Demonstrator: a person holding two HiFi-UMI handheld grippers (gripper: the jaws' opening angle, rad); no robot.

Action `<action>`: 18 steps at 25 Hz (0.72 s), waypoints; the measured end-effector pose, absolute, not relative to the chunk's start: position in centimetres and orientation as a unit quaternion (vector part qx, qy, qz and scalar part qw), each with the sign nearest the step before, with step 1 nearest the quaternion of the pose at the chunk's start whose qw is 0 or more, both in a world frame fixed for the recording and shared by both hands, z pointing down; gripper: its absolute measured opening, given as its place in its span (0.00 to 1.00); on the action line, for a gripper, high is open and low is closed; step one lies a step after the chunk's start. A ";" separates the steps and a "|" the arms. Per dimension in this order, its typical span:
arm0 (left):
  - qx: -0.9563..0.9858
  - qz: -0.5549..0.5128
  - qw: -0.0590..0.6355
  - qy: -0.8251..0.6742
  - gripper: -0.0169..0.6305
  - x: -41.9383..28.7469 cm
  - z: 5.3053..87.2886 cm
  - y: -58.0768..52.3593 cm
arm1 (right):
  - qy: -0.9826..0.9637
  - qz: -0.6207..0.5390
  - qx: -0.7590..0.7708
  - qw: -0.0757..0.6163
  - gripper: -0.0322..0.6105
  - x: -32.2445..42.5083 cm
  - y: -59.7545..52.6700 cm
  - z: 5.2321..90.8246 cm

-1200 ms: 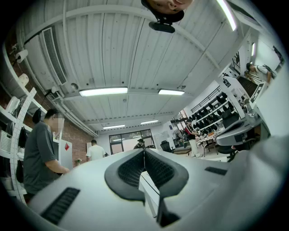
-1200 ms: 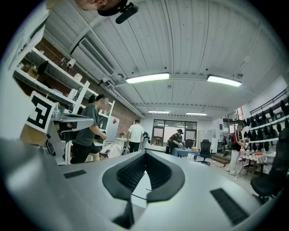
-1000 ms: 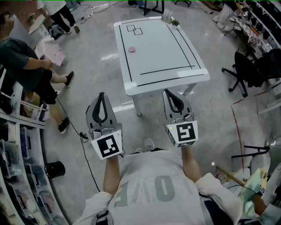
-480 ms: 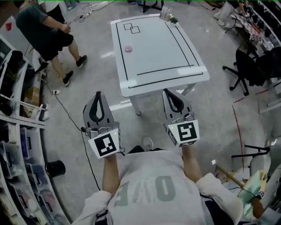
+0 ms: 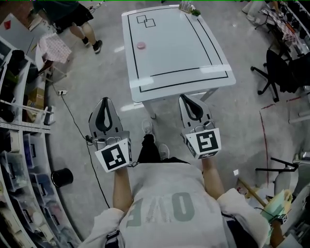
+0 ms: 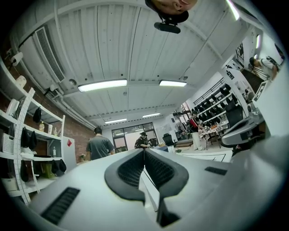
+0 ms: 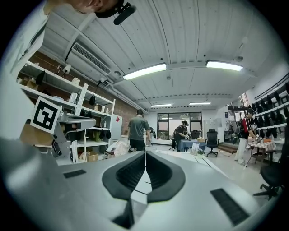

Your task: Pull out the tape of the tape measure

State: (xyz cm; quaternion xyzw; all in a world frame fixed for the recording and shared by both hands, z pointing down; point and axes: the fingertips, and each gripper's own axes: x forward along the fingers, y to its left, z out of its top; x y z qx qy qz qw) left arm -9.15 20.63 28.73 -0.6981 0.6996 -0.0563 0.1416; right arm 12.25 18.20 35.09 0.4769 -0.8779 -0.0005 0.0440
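Note:
A small round pink thing point(image 5: 141, 45), probably the tape measure, lies on the far left part of the white table point(image 5: 193, 53) marked with black lines. Both grippers hang over the floor just short of the table's near edge, well away from it. My left gripper point(image 5: 105, 100) is shut with nothing in it, its dark pads meeting in the left gripper view point(image 6: 144, 150). My right gripper point(image 5: 185, 97) is shut and empty too, tips together in the right gripper view point(image 7: 145, 152). In both gripper views the table top shows beyond the jaws, but the pink thing is hidden.
Shelving point(image 5: 19, 145) lines the left side, with a black bucket point(image 5: 62, 177) and a floor cable point(image 5: 72, 121) beside it. A person point(image 5: 72, 14) and a pink patterned bag point(image 5: 53, 48) are at top left. An office chair point(image 5: 286, 72) stands right. Small items point(image 5: 186, 7) sit at the table's far edge.
The table's near edge now sits closer to both grippers, which have shifted forward and a little down. The person at the left has walked off toward the top. Both jaws stay shut.

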 end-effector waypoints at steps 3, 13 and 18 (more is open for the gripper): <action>-0.705 -0.052 0.144 0.693 0.07 -8.8 28.9 19.6 | -0.879 -0.001 0.476 0.042 0.10 11.9 17.2 35.3; -0.714 -0.022 0.124 0.689 0.07 -9.9 28.8 13.6 | -0.874 -0.010 0.483 0.051 0.10 10.4 11.2 35.1; -0.717 -0.019 0.114 0.687 0.07 -12.4 29.5 9.3 | -0.864 -0.017 0.499 0.066 0.10 9.0 6.6 35.2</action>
